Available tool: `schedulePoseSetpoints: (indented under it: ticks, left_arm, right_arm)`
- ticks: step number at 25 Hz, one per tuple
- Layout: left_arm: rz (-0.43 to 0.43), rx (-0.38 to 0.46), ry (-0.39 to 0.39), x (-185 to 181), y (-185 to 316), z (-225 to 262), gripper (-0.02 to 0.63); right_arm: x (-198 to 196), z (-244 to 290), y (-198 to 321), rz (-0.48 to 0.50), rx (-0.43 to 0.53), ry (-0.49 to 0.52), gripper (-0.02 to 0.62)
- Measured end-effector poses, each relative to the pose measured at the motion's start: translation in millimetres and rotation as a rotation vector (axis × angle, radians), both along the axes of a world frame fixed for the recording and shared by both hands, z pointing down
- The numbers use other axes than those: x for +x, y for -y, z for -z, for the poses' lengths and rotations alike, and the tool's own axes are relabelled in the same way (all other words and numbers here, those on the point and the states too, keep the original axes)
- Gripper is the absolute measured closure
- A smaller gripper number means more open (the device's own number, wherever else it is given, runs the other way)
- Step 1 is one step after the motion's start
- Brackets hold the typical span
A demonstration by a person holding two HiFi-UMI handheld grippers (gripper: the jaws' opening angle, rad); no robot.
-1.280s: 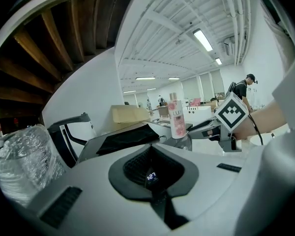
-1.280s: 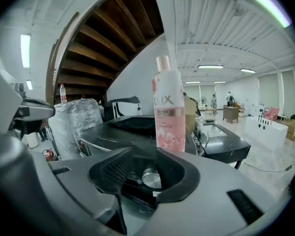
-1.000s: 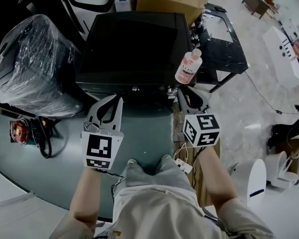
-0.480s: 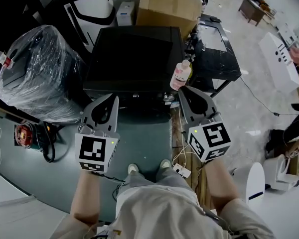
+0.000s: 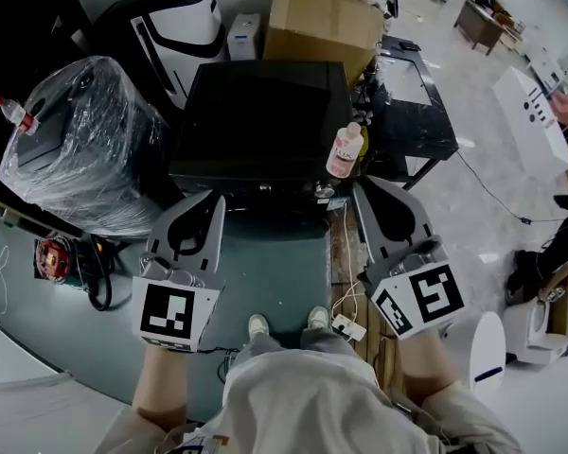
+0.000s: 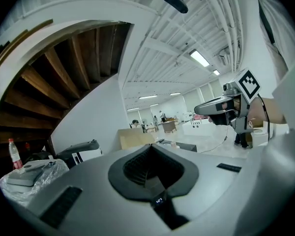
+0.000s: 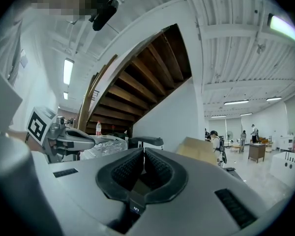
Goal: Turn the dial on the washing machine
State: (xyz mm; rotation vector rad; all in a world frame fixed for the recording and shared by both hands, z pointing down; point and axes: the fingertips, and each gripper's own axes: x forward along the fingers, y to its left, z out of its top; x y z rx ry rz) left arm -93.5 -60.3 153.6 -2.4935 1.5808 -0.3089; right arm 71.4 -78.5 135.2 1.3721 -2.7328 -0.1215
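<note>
The black washing machine (image 5: 260,121) stands in front of me, seen from above in the head view. A small silver dial (image 5: 324,191) shows on its front edge, near a pink bottle (image 5: 344,151) on the lid's right corner. My left gripper (image 5: 216,200) (image 6: 151,146) is held level before the front left, shut and empty. My right gripper (image 5: 358,187) (image 7: 143,150) hovers just right of the dial, apart from it. Its jaws have just been closing with nothing between them, and they now stand shut.
A plastic-wrapped bundle (image 5: 85,149) sits left of the machine. A cardboard box (image 5: 322,17) and a white-and-black appliance (image 5: 185,17) stand behind it, and a black table (image 5: 412,93) stands to its right. Cables and a power strip (image 5: 346,324) lie by my feet.
Both grippers have risen and drawn back from the machine's front. The right gripper left the dial area and its jaws closed.
</note>
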Motion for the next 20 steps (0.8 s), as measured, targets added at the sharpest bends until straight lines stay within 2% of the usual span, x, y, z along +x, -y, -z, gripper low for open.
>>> schedulePoseSetpoints:
  ticks: [6,10,20]
  left_arm:
    - [0.007,0.008,0.033,-7,-18,5,0.586]
    - [0.004,-0.004,0.042,-6,-23,1,0.586]
    - [0.041,-0.017,0.046,-16,-22,0,0.586]
  right_arm:
    - [-4,11,-24,0.036,0.021,0.023,0.562]
    - [-5,9,-33,0.053,0.001,0.038,0.563]
    - [-8,-5,-29,0.064,0.01,0.004,0.563]
